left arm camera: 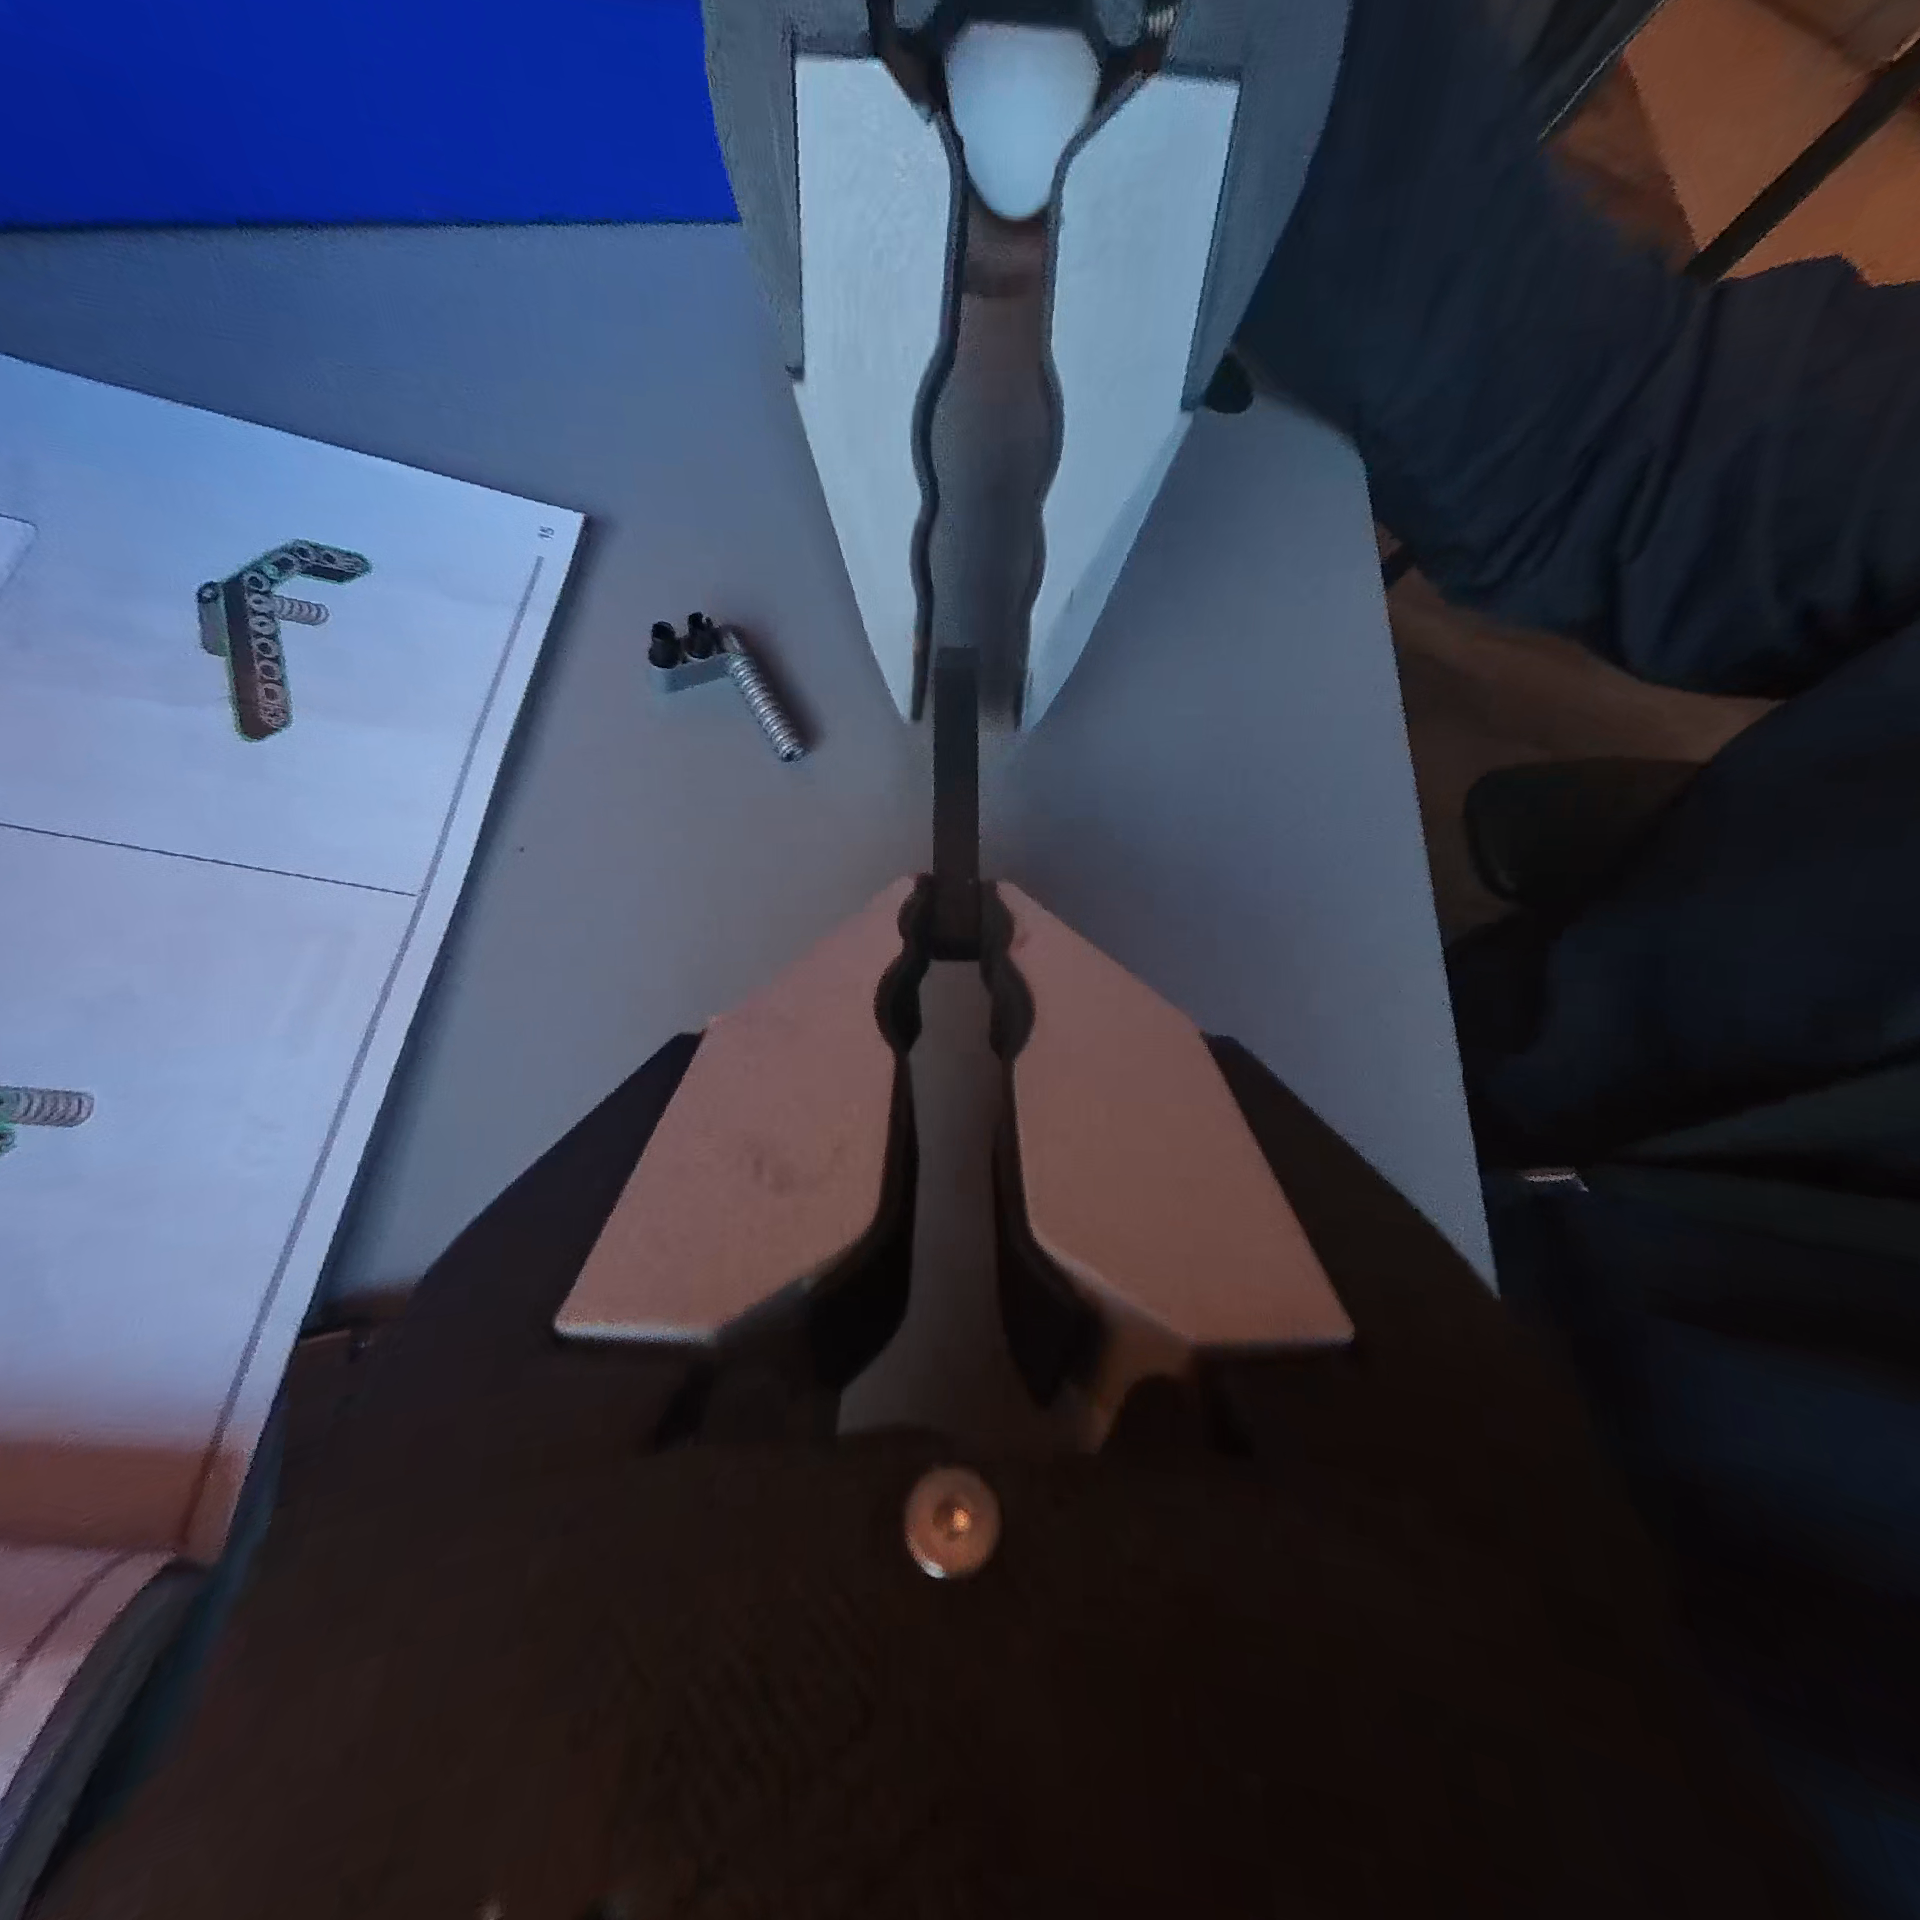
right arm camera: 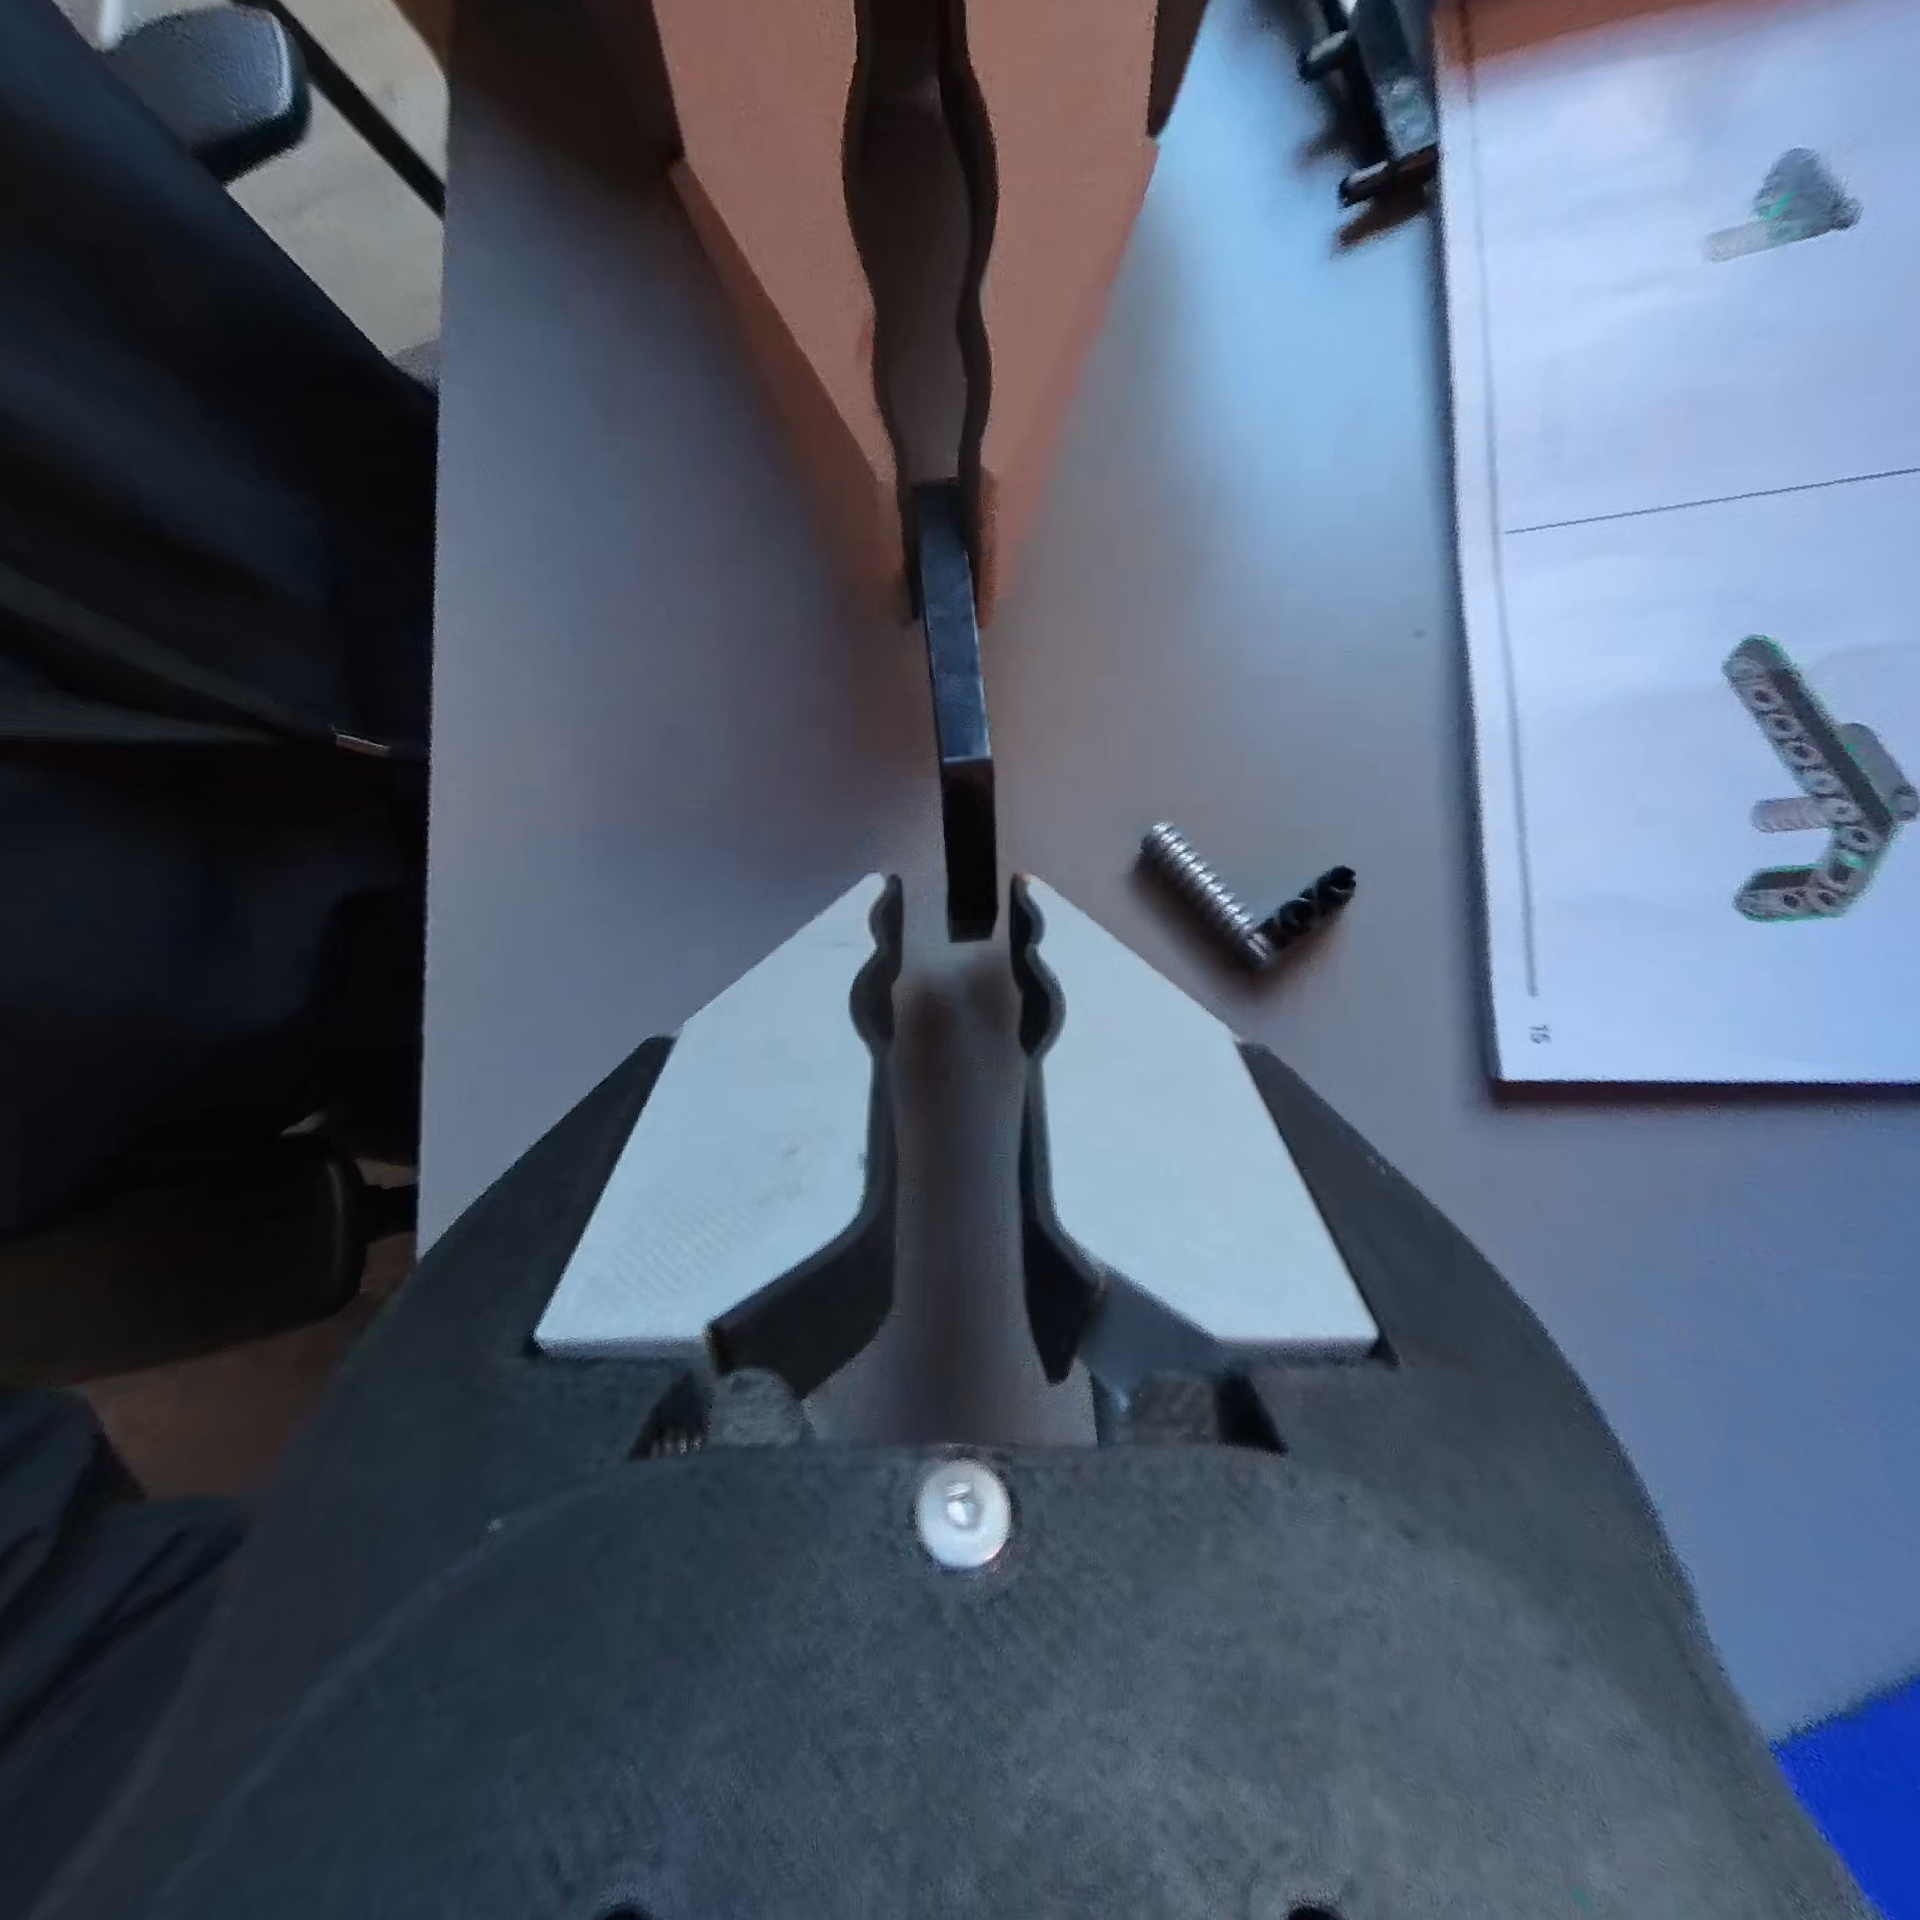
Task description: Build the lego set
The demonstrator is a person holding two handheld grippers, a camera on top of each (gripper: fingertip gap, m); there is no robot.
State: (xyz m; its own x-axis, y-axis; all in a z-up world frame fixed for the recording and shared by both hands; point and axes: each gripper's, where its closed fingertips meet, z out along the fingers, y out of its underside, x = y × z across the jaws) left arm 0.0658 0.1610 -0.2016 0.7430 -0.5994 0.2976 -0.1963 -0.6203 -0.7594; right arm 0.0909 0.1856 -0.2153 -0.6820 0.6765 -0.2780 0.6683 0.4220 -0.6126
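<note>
Two grippers meet tip to tip over a grey table [right arm camera: 644, 623], and one black lego beam [right arm camera: 961, 727] spans the gap between them. In the right wrist view, the right gripper [right arm camera: 956, 909], with pale grey finger plates, rises from the bottom of the frame; its jaws stand slightly apart, flanking the near end of the beam with a thin gap visible on each side. The left gripper [right arm camera: 940, 540], with orange-tinted plates, comes down from the top centre, its jaws pressed onto the far end of the beam.

The left wrist view shows the same pairing reversed: the left gripper [left arm camera: 956, 914] at lower centre is clamped on the beam [left arm camera: 956, 790], and the right gripper [left arm camera: 966, 696] hangs from the top. Whether that far gripper touches the beam cannot be told there.

The beam is long, thin, glossy black and seen edge-on, with a slight bend along its length in the right wrist view.

One small assembly [left arm camera: 727, 686] lies on the table left of centre: a grey block with two black pins and one ribbed grey rod. In the right wrist view it [right arm camera: 1247, 904] sits right of centre. One open instruction booklet [left arm camera: 208, 831] lies at the left edge, its page showing diagrams of parts. One further dark lego piece [right arm camera: 1371, 94] lies blurred at the upper right of the right wrist view.
</note>
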